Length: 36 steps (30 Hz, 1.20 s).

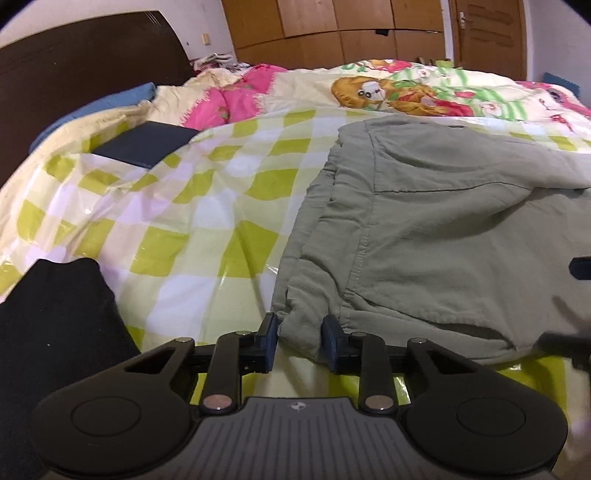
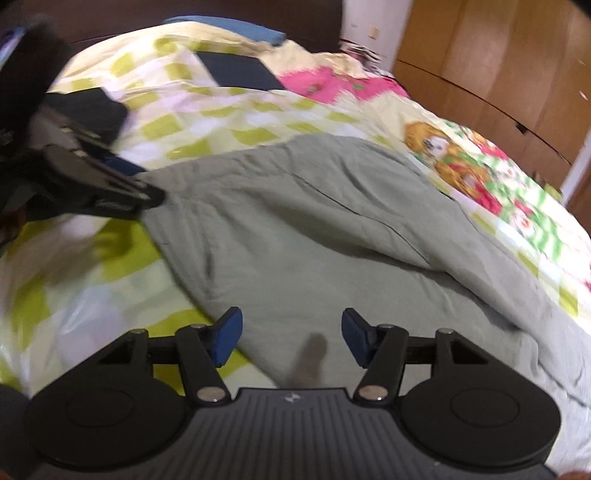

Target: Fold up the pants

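Note:
Grey-green pants (image 1: 443,221) lie spread over the right half of a bed, on a yellow-and-white checked sheet (image 1: 207,206). In the left wrist view, my left gripper (image 1: 301,334) has its two pads closed against a bunched corner of the pants at their near left edge. The right wrist view shows the same gripper (image 2: 142,181) at the pants' left corner. My right gripper (image 2: 291,341) stands open over the near edge of the pants (image 2: 314,229); cloth lies between its blue pads (image 2: 229,338), which do not touch it. That view is blurred.
A black garment (image 1: 55,332) lies at the near left. A dark flat folded item (image 1: 147,144) rests further back on the sheet. A cartoon-print quilt (image 1: 406,88), a blue pillow (image 1: 110,99), a dark headboard (image 1: 74,55) and wooden wardrobes (image 1: 332,29) lie beyond.

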### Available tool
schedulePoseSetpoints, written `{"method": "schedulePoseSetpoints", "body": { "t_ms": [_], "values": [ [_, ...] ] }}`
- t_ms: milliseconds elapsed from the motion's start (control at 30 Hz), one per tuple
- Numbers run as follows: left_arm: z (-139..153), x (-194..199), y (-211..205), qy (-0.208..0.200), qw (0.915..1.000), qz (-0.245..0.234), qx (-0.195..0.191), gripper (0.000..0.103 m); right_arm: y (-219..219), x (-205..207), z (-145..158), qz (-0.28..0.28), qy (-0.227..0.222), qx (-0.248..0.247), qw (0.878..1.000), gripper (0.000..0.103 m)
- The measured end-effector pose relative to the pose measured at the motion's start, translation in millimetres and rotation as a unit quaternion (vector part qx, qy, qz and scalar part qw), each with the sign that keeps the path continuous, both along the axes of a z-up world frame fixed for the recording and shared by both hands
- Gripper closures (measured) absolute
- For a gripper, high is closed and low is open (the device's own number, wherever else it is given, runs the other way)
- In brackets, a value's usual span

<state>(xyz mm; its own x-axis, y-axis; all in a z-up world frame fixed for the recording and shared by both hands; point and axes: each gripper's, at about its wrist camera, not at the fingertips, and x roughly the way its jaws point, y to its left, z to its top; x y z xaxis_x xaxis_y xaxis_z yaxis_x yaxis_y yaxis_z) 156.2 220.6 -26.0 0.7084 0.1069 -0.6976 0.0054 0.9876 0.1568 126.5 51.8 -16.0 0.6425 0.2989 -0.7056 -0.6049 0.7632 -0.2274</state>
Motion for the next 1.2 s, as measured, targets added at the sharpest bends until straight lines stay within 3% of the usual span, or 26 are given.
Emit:
{"method": "schedulePoseSetpoints", "body": {
  "t_ms": [167,200,233,333,433,567,700,800,1000,1067,1200],
  "values": [
    [2.0,-4.3,7.5,0.004,0.9999,-0.01,-0.01,0.066,25.7,10.0,-19.6,0.011,0.009,-0.03,0.999,0.042],
    [1.6,-5.5,11.0,0.007,0.9998,-0.008,-0.014,0.066,29.6,14.7,-20.3,0.006,0.022,-0.023,0.999,0.05],
    [1.3,-6.2,15.4,0.01,0.9998,-0.004,-0.017,0.066,33.2,18.2,-19.3,0.004,0.039,-0.011,0.999,0.067],
    [3.1,-10.2,26.6,0.014,0.9998,0.009,-0.013,0.067,49.9,13.3,-17.4,0.01,0.059,-0.002,0.998,0.083],
    [3.5,-16.0,38.8,0.013,0.9993,0.027,0.02,0.068,70.3,-0.3,-15.4,0.035,0.076,0.016,0.996,0.085],
    [4.6,-25.3,60.8,0.015,0.9977,0.054,0.038,0.068,96.7,-15.4,-13.4,0.05,0.081,0.041,0.995,0.081],
    [13.4,-37.8,61.6,0.005,0.9967,0.06,0.054,0.065,86.5,-17.0,1.2,0.029,0.091,0.075,0.993,0.074],
    [21.7,-45.6,50.5,-0.01,0.9951,0.057,0.08,0.065,46.7,-22.4,21.0,-0.007,0.084,0.108,0.991,0.062],
    [38.1,-51.7,17.1,-0.031,0.993,0.037,0.108,0.065,-85.6,-32.8,33.3,-0.167,0.045,0.103,0.979,0.059],
    [42.0,-50.5,-5.0,-0.035,0.9938,0.015,0.105,0.065,-146.2,-31.1,26.6,-0.249,0.043,0.089,0.963,0.059],
    [33.9,-40.5,-56.6,-0.023,0.9952,-0.038,0.087,0.065,-254.6,-31.6,10.1,-0.385,0.028,0.063,0.92,0.059]
  ]
}}
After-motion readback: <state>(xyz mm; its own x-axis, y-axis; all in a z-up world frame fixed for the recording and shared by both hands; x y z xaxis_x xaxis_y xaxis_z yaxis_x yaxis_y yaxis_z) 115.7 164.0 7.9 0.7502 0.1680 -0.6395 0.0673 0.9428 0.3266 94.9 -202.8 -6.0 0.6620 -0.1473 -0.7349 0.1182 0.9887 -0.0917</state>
